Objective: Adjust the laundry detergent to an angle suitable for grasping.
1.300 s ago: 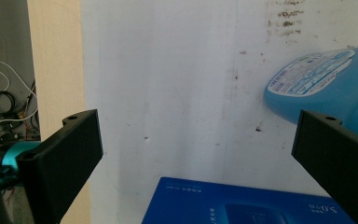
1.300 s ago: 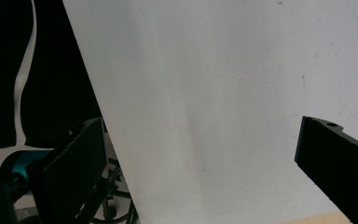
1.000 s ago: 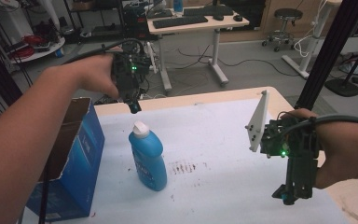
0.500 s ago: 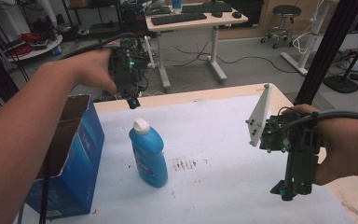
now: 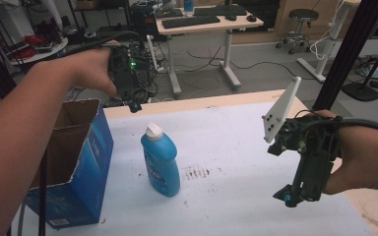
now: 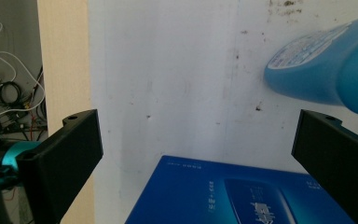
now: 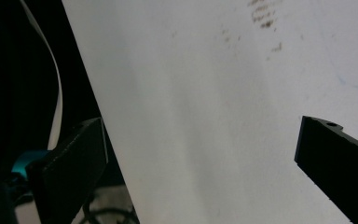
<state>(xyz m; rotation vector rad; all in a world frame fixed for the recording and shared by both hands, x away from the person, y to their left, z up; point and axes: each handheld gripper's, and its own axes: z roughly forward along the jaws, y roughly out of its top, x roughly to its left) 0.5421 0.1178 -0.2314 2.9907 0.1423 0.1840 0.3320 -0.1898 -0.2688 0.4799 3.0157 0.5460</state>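
Note:
A blue detergent bottle (image 5: 161, 162) with a white cap stands upright on the white table sheet (image 5: 226, 147); its body (image 6: 326, 74) shows at the upper right of the left gripper view. An open blue cardboard box (image 5: 74, 162) stands to its left, and its printed side (image 6: 242, 196) lies below the left gripper's jaws. My left gripper (image 5: 134, 104) hangs above the table's far edge behind the bottle, jaws wide apart and empty (image 6: 196, 154). My right gripper (image 5: 291, 195) points down over the table's right front, open with nothing between its jaws (image 7: 200, 163).
Brown smudges (image 5: 197, 172) mark the sheet right of the bottle. The table's wooden edge (image 5: 216, 101) runs along the far side. Beyond it are a desk with a keyboard (image 5: 192, 22), a stool (image 5: 302, 14) and floor cables. A black frame post (image 5: 347, 54) rises at the right.
My left hand has lifted its gripper up and back toward the far edge, away from the bottle. The right gripper has hardly moved.

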